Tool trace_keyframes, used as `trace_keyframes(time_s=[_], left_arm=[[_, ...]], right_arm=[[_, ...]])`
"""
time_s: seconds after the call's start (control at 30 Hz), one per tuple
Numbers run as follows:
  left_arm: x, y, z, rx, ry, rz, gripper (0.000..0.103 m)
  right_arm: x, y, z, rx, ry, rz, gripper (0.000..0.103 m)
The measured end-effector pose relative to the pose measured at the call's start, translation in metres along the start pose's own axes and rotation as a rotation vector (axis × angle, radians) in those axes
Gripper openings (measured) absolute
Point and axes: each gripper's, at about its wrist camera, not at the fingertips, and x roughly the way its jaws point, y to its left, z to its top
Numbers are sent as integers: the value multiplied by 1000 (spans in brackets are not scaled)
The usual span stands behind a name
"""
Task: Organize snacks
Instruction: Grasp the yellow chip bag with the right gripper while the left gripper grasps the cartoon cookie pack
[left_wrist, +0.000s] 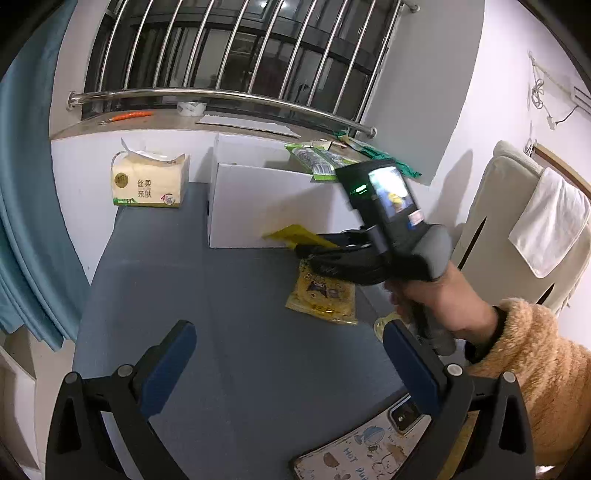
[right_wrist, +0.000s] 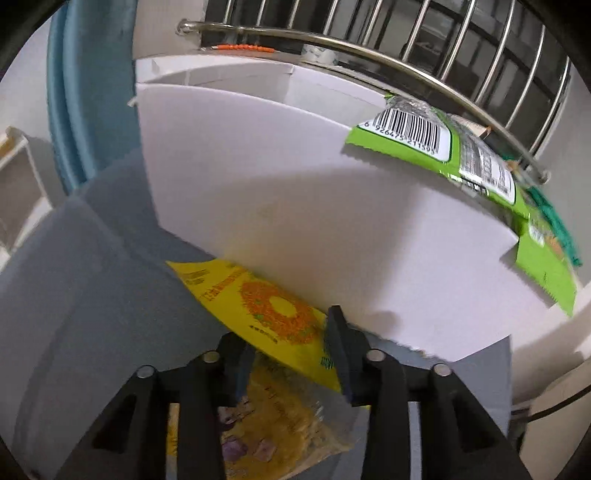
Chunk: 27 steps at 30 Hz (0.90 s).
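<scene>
On the left of the grey worktop (left_wrist: 155, 280) sits a tissue pack (left_wrist: 149, 181), well away from the job. The left tool (left_wrist: 290, 363) hangs over bare worktop, wide open and holding nothing, probably waiting its turn. Next comes the white box (left_wrist: 273, 206), open at the top so snacks can go in. A green snack bag (right_wrist: 476, 162) already hangs over its edge. In front of the box, the right tool (right_wrist: 291, 354) has its two sides nearly together around a yellow snack bag (right_wrist: 266, 306), pinching it near one end, likely to carry it into the box. Another yellow bag (left_wrist: 323, 299) lies flat underneath.
</scene>
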Motion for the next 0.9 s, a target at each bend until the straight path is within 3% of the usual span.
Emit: trace_keyframes(time_s=[0.2, 0.37, 0.53, 0.7, 0.8, 0.9], left_arm=[[9, -6, 4, 31, 25, 3, 103], [36, -19, 11, 87, 97, 5, 103], [74, -41, 16, 153, 189, 7, 103], [128, -62, 23, 197, 292, 57, 103], [152, -69, 23, 190, 349, 47, 103], [168, -73, 23, 199, 374, 87, 103]], right_arm=[[-41, -26, -12, 126, -63, 152, 18], [-87, -45, -36, 194, -128, 263, 17], [-130, -61, -61, 319, -216, 318, 17], [-159, -84, -100, 485, -283, 364, 17], [-170, -92, -117, 534, -308, 370, 17], [-181, -95, -131, 554, -320, 379, 17]])
